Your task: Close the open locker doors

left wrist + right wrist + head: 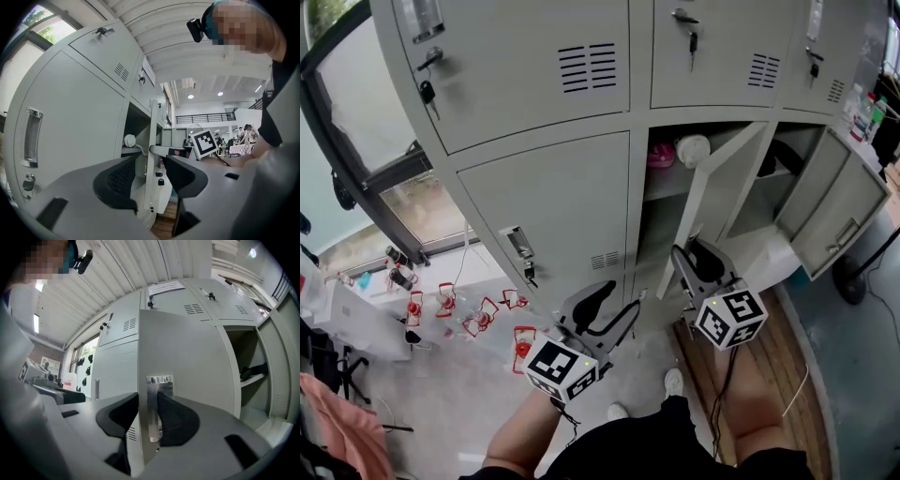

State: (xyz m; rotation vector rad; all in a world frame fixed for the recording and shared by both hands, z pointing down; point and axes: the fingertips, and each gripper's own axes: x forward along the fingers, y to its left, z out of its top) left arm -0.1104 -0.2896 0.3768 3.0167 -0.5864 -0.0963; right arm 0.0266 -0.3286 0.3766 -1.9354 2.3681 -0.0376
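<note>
The right gripper (149,411) is clamping narrowly on the ajar locker door (187,362) at its latch plate (157,394). The left gripper (150,173) is hanging half-open and empty at eight o'clock of it. A second door (839,220) is standing wide at three o'clock. A white round object (692,148) is sitting on the shelf (667,185) inside. Small red-and-white items (478,319) are littering the grey floor (441,403) at nine o'clock, and wooden boards (773,366) are lying underfoot.

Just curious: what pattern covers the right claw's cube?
Black-and-white squares on the cube; head view shows best.
</note>
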